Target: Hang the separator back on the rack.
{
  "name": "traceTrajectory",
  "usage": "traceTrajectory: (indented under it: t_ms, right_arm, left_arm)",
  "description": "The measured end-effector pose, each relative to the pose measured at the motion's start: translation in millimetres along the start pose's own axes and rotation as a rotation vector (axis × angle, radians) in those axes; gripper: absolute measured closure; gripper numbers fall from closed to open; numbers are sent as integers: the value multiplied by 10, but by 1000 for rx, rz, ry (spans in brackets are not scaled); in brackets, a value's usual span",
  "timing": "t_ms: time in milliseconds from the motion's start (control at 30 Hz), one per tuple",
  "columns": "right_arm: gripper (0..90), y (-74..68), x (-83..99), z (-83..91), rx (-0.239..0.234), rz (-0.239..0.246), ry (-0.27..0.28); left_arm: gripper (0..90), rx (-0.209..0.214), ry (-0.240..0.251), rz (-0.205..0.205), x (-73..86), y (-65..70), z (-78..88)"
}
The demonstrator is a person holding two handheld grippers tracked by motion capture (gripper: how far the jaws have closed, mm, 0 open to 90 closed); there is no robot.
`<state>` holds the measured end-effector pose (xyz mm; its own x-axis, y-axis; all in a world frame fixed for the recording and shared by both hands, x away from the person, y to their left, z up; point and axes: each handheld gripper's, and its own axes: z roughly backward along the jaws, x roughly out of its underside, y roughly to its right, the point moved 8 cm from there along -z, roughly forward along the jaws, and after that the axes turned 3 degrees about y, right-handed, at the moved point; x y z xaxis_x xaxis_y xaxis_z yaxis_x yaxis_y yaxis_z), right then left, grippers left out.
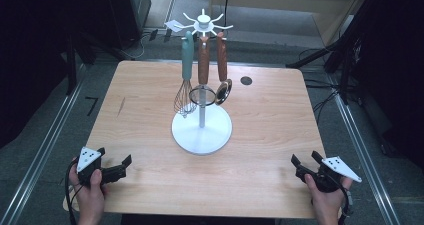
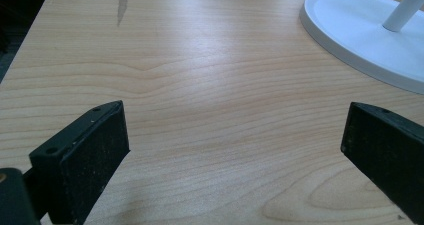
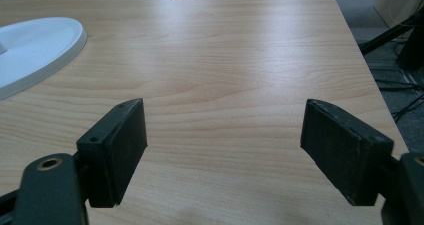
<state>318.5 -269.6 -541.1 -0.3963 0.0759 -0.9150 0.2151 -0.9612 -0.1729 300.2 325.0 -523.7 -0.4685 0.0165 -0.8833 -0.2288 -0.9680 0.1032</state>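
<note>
Utensils hang from my white metal rack with its round base at the middle of the pale wooden table: a teal-handled wire whisk and two brown wooden-handled tools. My left gripper and right gripper rest near the front corners, jaws wide, gripping nothing. Both gripper views catch the base's rim; the high view alone shows the hanging pieces. Bare wood lies between grippers and rack.

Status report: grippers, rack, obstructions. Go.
Left gripper open, right gripper open, both at near edge. Rack upright mid-table, three utensils hanging. Path clear.
</note>
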Motion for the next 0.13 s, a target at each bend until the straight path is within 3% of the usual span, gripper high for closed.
traceTrajectory:
  t_ms: [133]
  right_arm:
    - [187, -13, 4, -3, 0, 11, -5]
  left_arm:
    - [0, 2, -8, 1, -2, -4, -16]
